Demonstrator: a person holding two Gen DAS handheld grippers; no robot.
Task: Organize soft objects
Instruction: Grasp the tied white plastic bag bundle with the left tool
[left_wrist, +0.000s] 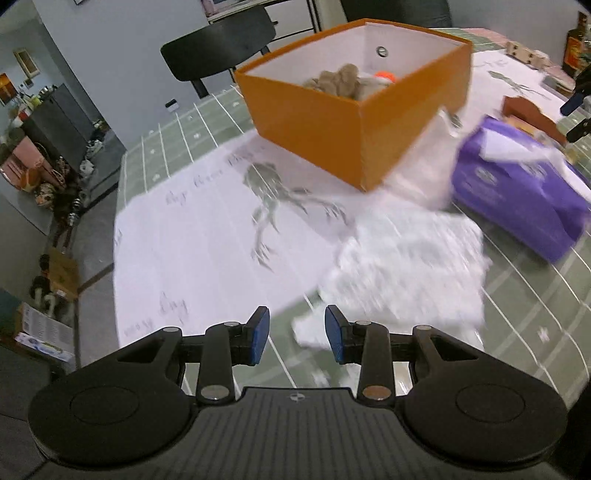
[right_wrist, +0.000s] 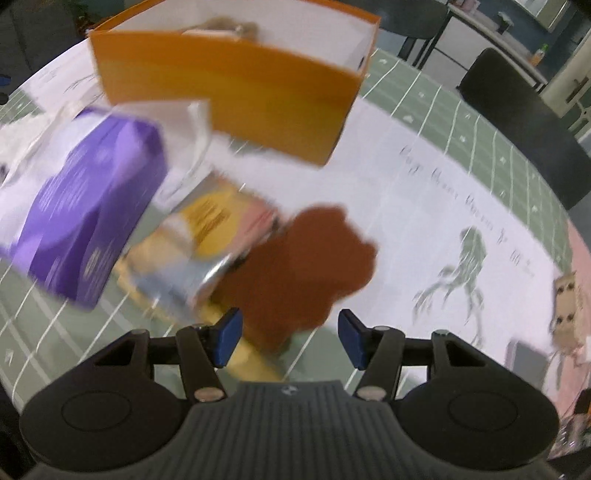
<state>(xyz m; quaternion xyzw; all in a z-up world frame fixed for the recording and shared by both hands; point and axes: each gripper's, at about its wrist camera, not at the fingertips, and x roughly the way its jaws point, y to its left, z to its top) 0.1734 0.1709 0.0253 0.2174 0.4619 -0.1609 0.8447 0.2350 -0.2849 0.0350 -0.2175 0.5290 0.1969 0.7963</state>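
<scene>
Left hand-held gripper (left_wrist: 297, 334): jaws parted, blue pads (left_wrist: 259, 332) gripping nothing, poised above the near corner of a white fluffy cloth (left_wrist: 402, 273) lying flat on the table (left_wrist: 535, 306). Contact between pads and cloth not determinable; image blurred. Beyond the cloth, a white printed sheet with a frog drawing (left_wrist: 273, 210) spread over the green grid-lined table cover. Farther back, an orange box (left_wrist: 332, 122), open at the top, white inside, holding a beige soft item (left_wrist: 341, 81) and something orange-red behind it. To the right of the cloth, a purple tissue pack (left_wrist: 517, 199), torn open on top, near the box but apart from it. Black chair (left_wrist: 218, 48) behind the table edge. Right hand-held gripper (right_wrist: 290, 338): jaws released and standing wide, empty, pointed steeply down over a reddish-brown soft toy (right_wrist: 303, 266) resting on the table; pads (right_wrist: 229, 338) flank the toy's near edge, touch not confirmable owing to blur. Just left of the toy and touching it, a yellow and silver packet (right_wrist: 207, 240), partly tucked under the purple tissue pack (right_wrist: 85, 206). Orange box (right_wrist: 229, 88) behind both, one corner close to the packet. Frog print visible on the sheet at right. Small cardboard-coloured item (right_wrist: 565, 314) at the far right edge, identity unclear.
</scene>
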